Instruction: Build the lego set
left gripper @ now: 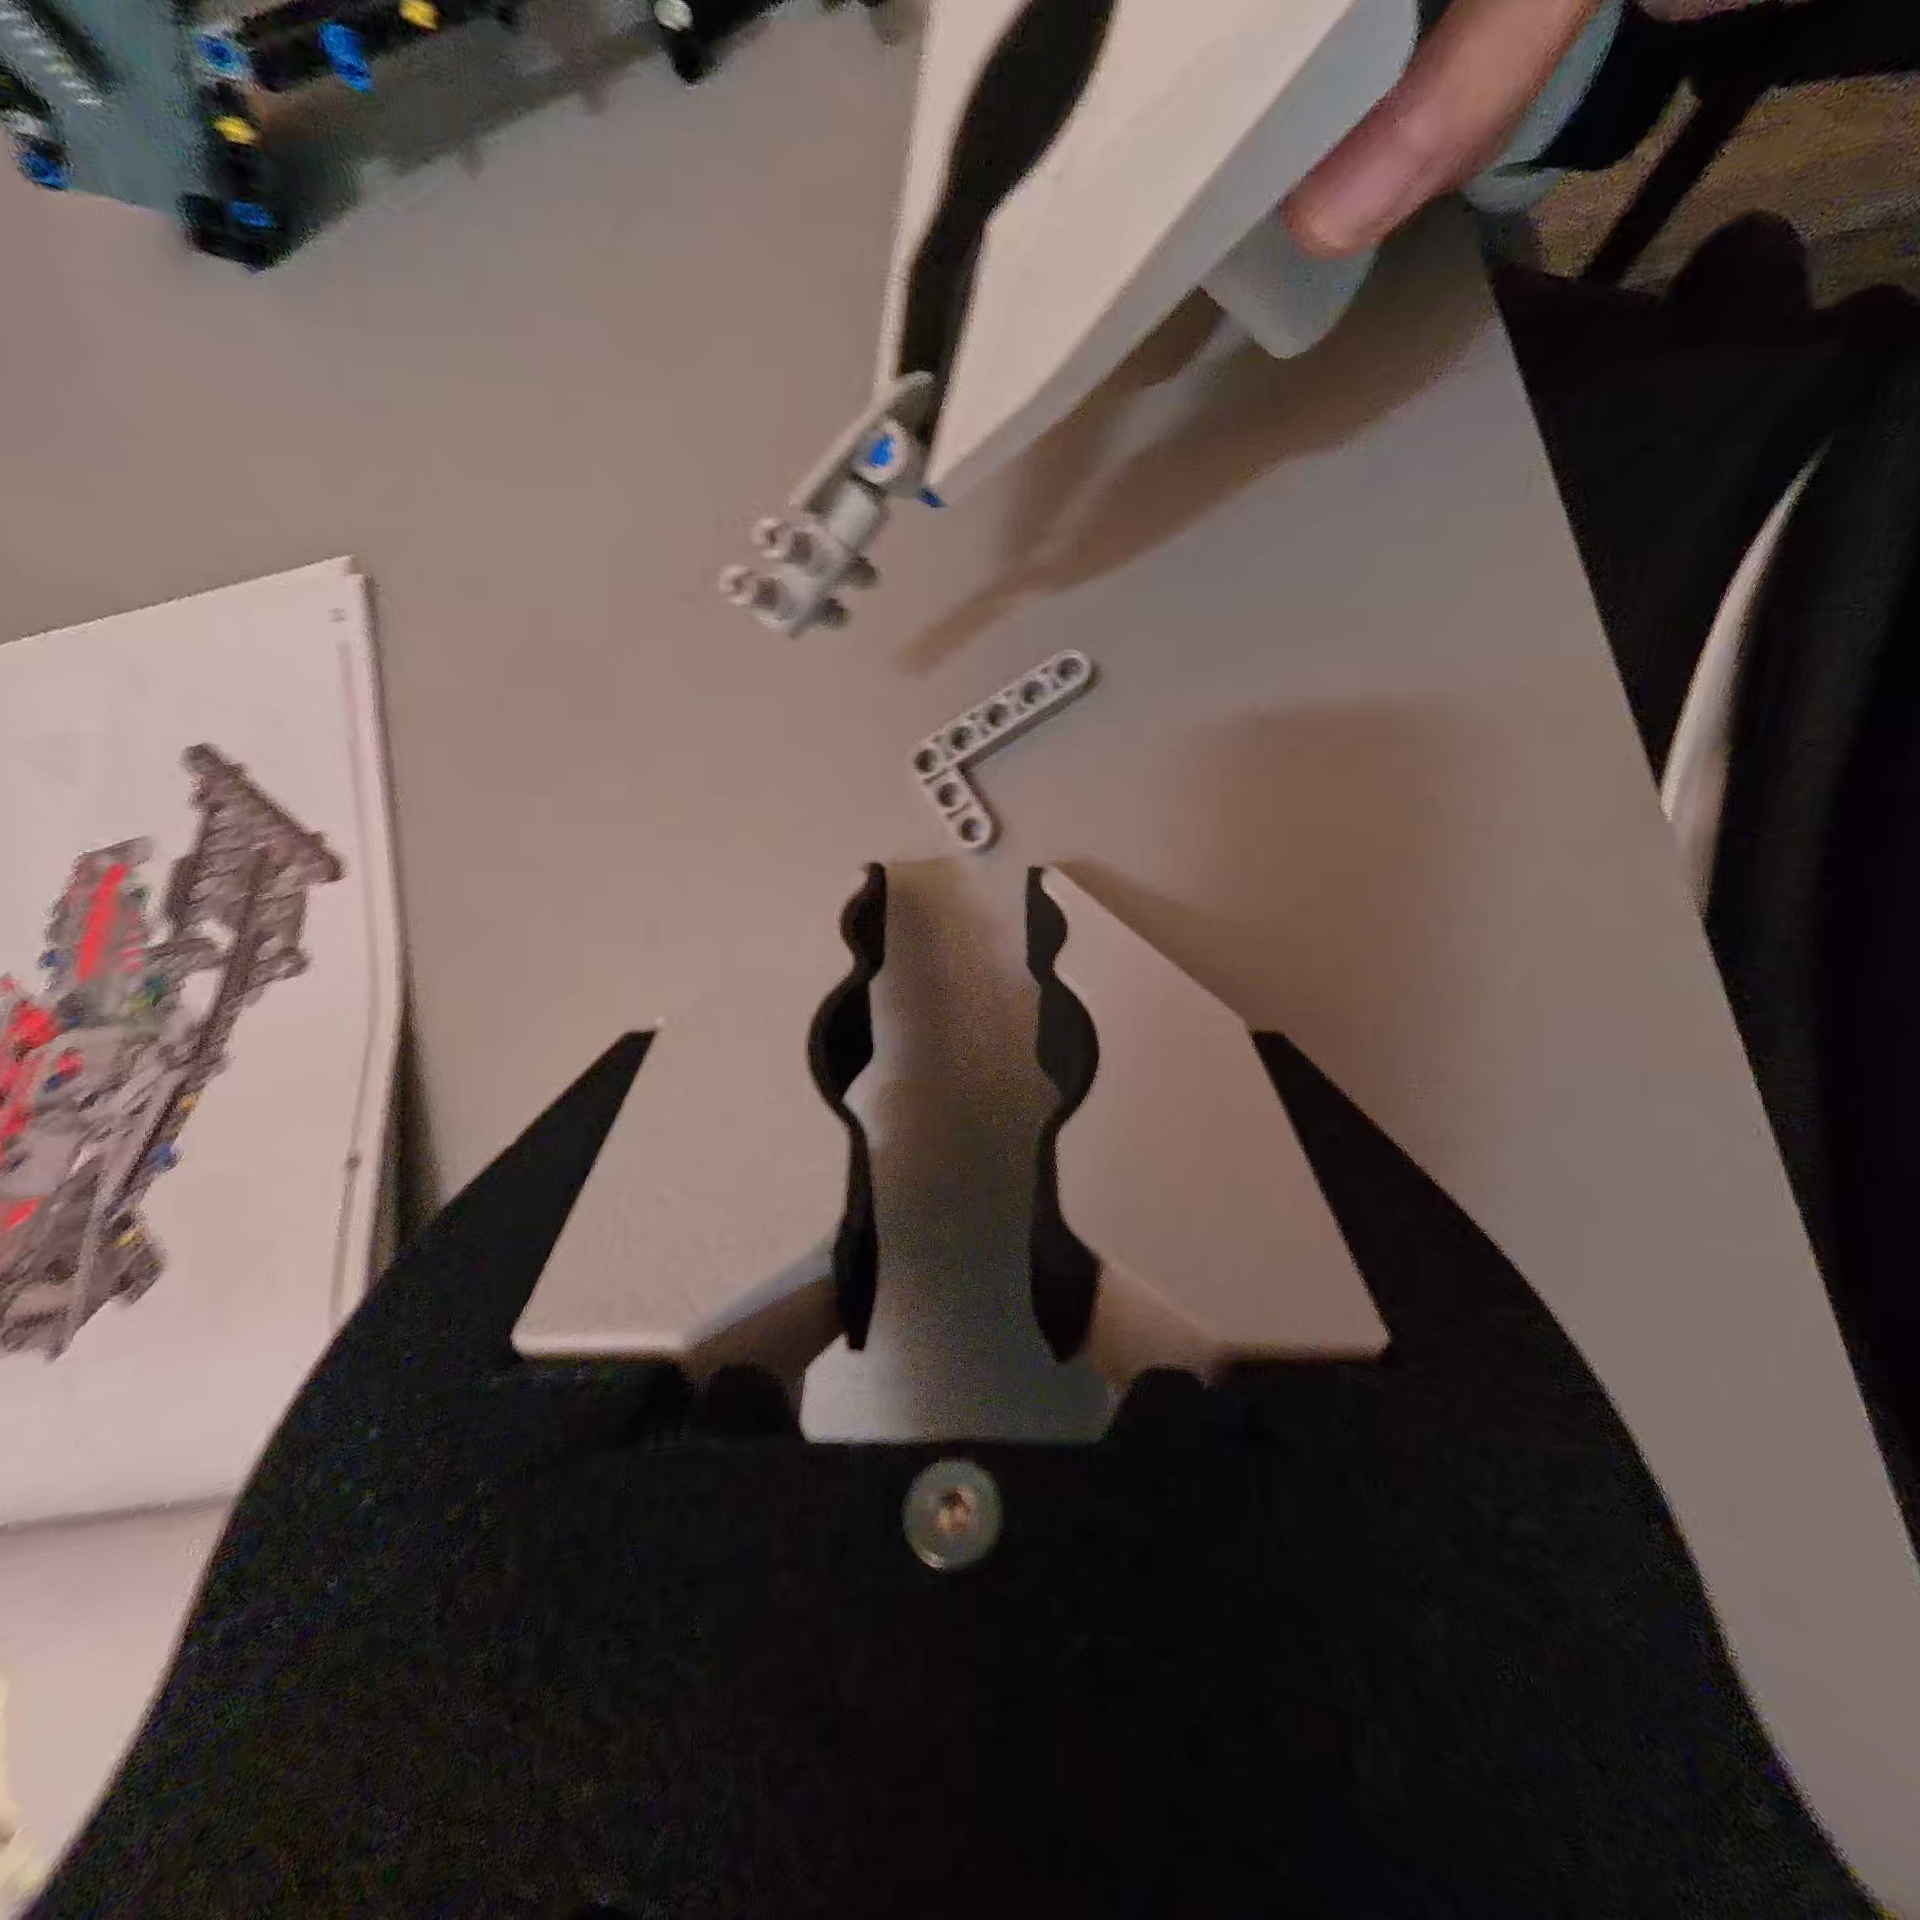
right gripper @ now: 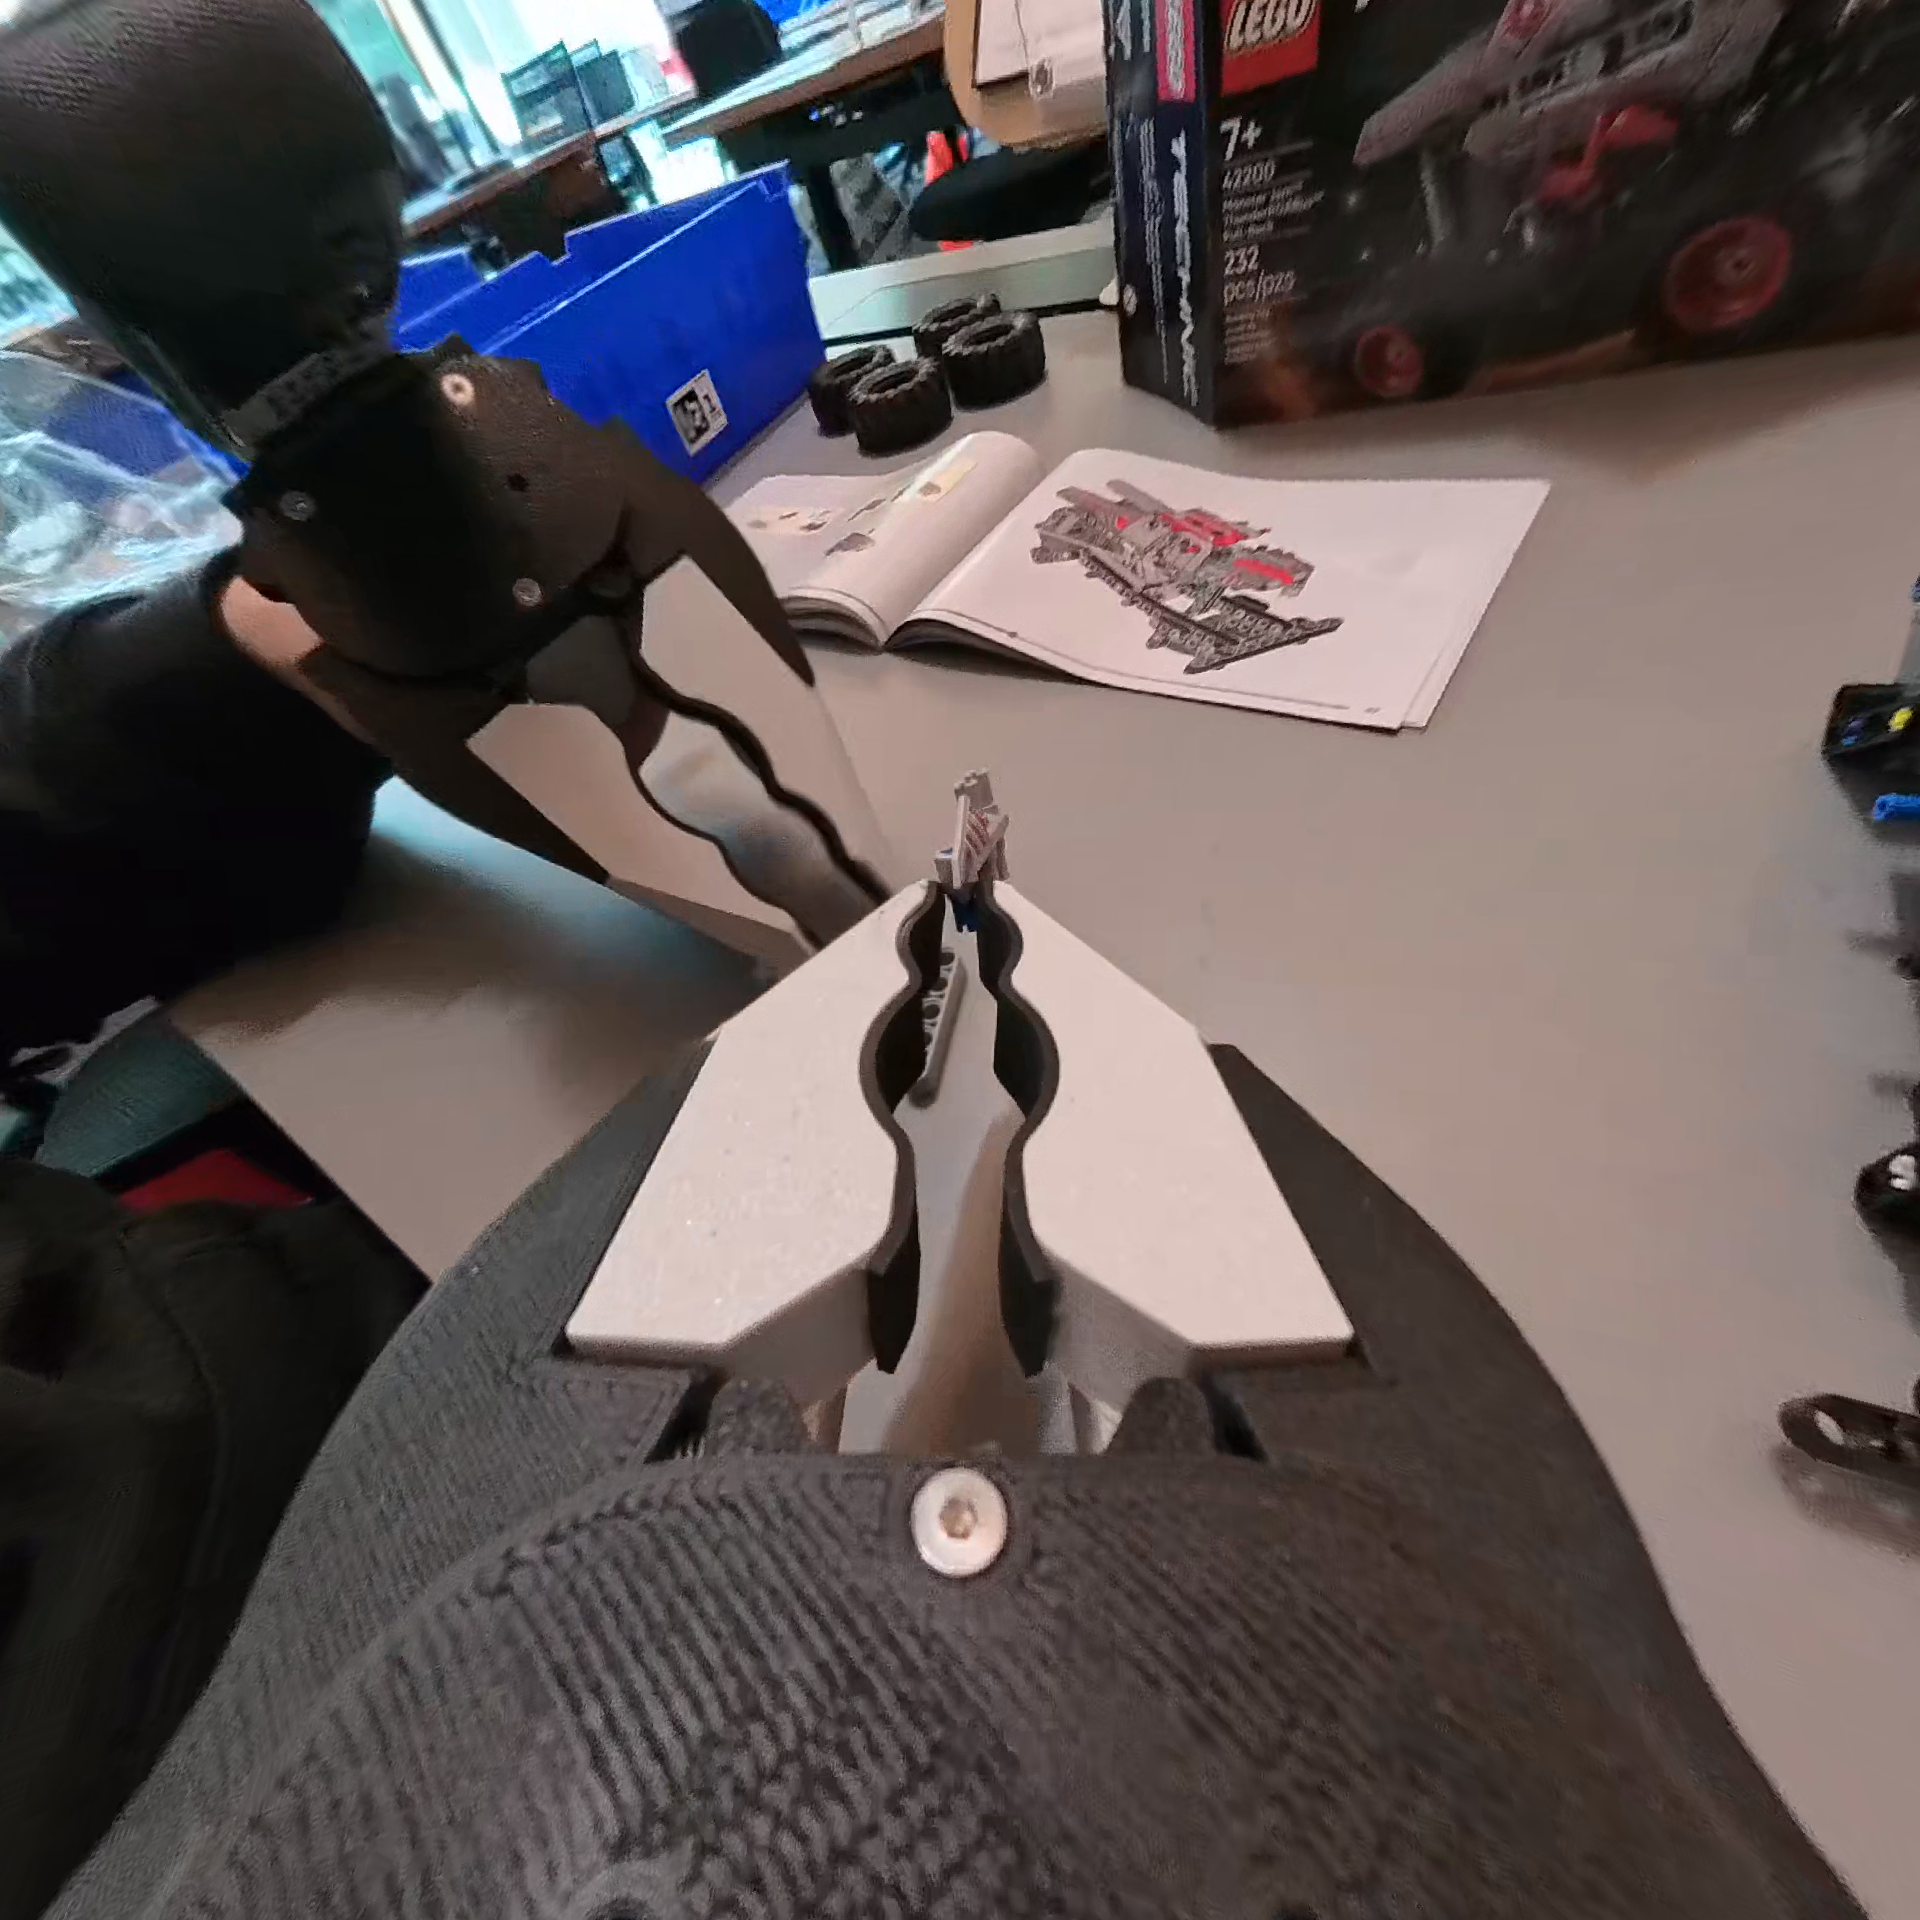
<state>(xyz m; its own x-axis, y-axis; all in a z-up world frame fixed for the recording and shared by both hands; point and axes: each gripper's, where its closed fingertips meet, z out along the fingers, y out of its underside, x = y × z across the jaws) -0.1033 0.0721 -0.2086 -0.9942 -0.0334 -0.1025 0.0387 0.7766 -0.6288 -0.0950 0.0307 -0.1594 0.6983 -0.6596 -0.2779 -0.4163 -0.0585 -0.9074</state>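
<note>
My right gripper (right gripper: 961,899) is shut on a small grey assembly (right gripper: 975,831) with a blue pin and holds it just above the table. In the left wrist view it reaches in from the upper right (left gripper: 920,416), the assembly (left gripper: 821,530) hanging from its tips. A grey L-shaped beam (left gripper: 1003,748) lies flat on the table, just beyond my left gripper (left gripper: 958,873), which is open and empty. The beam also shows between my right fingers (right gripper: 940,1023). My left gripper also appears in the right wrist view (right gripper: 847,914), close beside the right tips.
An open instruction booklet (right gripper: 1143,582) (left gripper: 187,1039) lies on the grey table (right gripper: 1455,987). The partly built model (left gripper: 156,104) sits beyond it. The set's box (right gripper: 1507,187), several black tyres (right gripper: 925,364) and a blue bin (right gripper: 644,301) stand at the back. Loose black parts (right gripper: 1849,1434) lie right. The grippers' ends are close to 7 cm from one another.
</note>
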